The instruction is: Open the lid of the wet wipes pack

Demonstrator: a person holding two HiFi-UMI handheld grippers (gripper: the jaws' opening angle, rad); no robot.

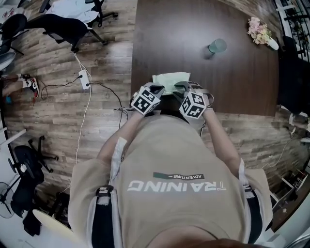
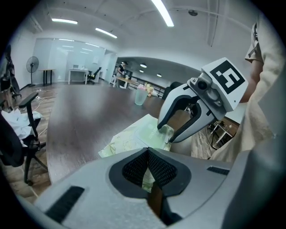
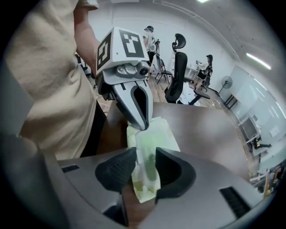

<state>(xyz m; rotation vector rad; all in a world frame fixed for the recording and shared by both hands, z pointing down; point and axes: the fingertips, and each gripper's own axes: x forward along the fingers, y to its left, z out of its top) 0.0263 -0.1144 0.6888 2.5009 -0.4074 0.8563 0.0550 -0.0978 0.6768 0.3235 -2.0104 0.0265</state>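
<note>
Left tool [image 2: 147, 151] clenched, its tips at the near end of the pale green soft-plastic wet wipes pack [image 1: 170, 80] on the dark brown tabletop's [image 1: 193, 29] near edge. Right tool [image 3: 145, 154] is spread astride it. The darker green lid flap [image 3: 149, 160] apparently lies flat, unopened.

A long dark brown wooden table [image 1: 203, 29] stands on a worn grey-brown plank floor [image 1: 58, 131]. Off the table's left side sit a black office chair [image 1: 68, 29] and a white power strip [image 1: 85, 80]. Long white ceiling strip lights [image 2: 161, 12] glow above the table.
</note>
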